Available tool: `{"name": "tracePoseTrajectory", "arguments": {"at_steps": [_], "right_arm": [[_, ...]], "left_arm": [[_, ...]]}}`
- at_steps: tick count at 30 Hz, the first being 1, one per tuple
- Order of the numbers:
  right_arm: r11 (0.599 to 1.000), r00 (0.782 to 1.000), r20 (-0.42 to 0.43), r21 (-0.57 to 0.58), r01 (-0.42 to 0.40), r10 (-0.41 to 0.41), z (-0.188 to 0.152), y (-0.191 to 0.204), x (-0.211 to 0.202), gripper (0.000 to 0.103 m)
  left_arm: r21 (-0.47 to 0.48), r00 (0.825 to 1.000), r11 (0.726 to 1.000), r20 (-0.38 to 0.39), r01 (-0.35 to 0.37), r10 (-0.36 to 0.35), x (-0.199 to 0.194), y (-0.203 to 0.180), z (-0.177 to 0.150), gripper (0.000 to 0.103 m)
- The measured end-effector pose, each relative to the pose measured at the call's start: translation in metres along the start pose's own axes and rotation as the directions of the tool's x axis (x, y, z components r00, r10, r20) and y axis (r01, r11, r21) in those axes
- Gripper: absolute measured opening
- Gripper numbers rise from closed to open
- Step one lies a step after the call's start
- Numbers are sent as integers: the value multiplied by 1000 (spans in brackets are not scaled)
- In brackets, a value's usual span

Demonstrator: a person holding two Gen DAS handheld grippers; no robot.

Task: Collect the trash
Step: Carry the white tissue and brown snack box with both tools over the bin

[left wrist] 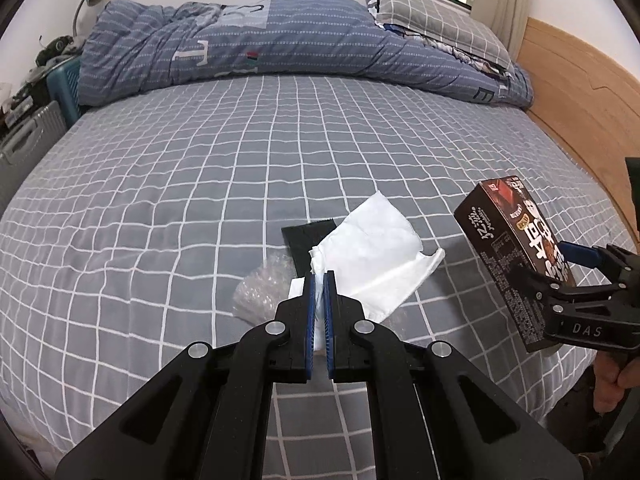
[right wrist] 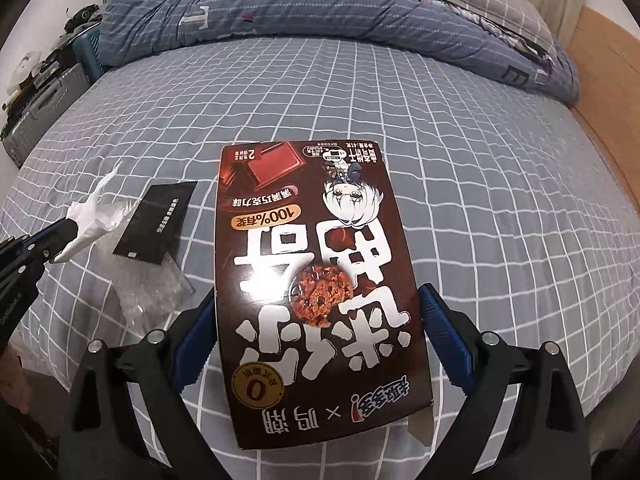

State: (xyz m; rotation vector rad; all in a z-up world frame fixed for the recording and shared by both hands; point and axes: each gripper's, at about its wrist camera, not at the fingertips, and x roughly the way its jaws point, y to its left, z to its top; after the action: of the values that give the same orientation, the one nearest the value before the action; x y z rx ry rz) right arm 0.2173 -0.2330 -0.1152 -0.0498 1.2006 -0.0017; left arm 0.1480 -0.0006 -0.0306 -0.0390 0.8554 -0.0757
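Note:
My left gripper (left wrist: pixel 319 276) is shut on a crumpled white tissue (left wrist: pixel 380 248), pinching its near corner just above the bed. A black sachet (left wrist: pixel 306 240) lies partly under the tissue, and a clear bubble-wrap piece (left wrist: pixel 260 292) lies to the left of my fingers. My right gripper (right wrist: pixel 318 312) is shut on a brown cookie box (right wrist: pixel 316 280) and holds it flat above the bed; the box also shows at the right of the left wrist view (left wrist: pixel 516 256). In the right wrist view the tissue (right wrist: pixel 92 216), sachet (right wrist: pixel 156 220) and bubble wrap (right wrist: pixel 154 288) lie at the left.
The bed (left wrist: pixel 160 184) has a grey checked sheet. A rumpled blue duvet (left wrist: pixel 248 44) and a checked pillow (left wrist: pixel 436 16) lie along the far side. A wooden headboard (left wrist: pixel 576 92) runs on the right. A suitcase (left wrist: pixel 24 148) and teal stool stand at the left.

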Motion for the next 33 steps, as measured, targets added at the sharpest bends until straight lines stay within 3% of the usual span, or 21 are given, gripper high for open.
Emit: {"name": "tracePoseTrajectory", "arguments": {"at_steps": [18, 33], "right_arm": [[999, 999, 25, 1, 33, -33, -26, 14, -39, 89], [998, 998, 31, 44, 45, -47, -74, 13, -78, 89]], "left_arm": [[-4, 1000, 1000, -4, 5, -5, -30, -4, -23, 4], [-44, 999, 999, -30, 14, -15, -65, -17, -63, 4]]}}
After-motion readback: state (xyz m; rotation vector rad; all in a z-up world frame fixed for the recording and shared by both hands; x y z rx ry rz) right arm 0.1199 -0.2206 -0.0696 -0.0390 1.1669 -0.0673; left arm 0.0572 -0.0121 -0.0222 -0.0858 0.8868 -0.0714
